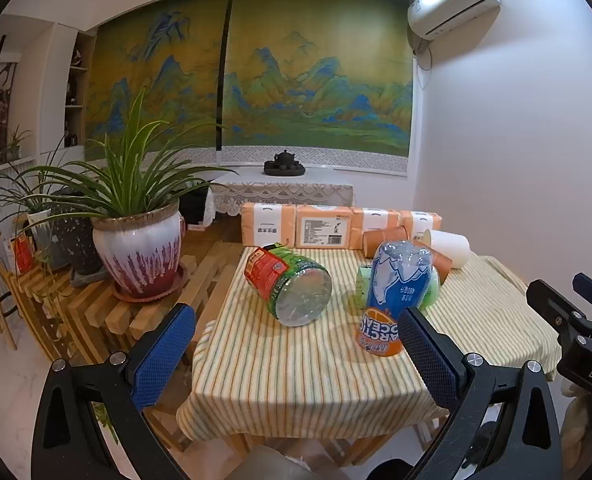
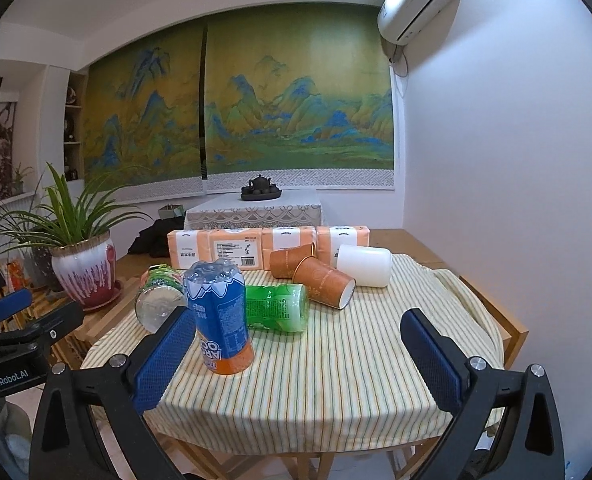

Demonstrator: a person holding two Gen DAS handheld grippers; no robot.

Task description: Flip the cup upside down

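Both claws, left point(image 1: 296, 352) and right point(image 2: 298, 354), hang spread apart and empty at the near edge of the bench point(image 2: 336, 360). The white cup point(image 2: 364, 265) lies on its side at the far right, just right of two brown cups point(image 2: 324, 283). A blue bottle point(image 2: 219, 316) stands inverted near left, beside a green bottle point(image 2: 275, 307) lying flat.

The tablecloth point(image 2: 336, 360) is matt woven cloth, wrinkled at its far corner. On it, the brown cups point(image 2: 323, 282) look like matt paper, and the white cup point(image 2: 366, 265) is smooth and matt. The blue bottle point(image 2: 221, 316) and green bottle point(image 2: 277, 307) are glossy clear plastic with shiny film labels. Both grippers' pads point(image 2: 163, 360) carry rough, dimpled blue rubber on matt black plastic frames. Beside the cloth, the flowerpot point(image 1: 139, 256) is glossy glazed ceramic.
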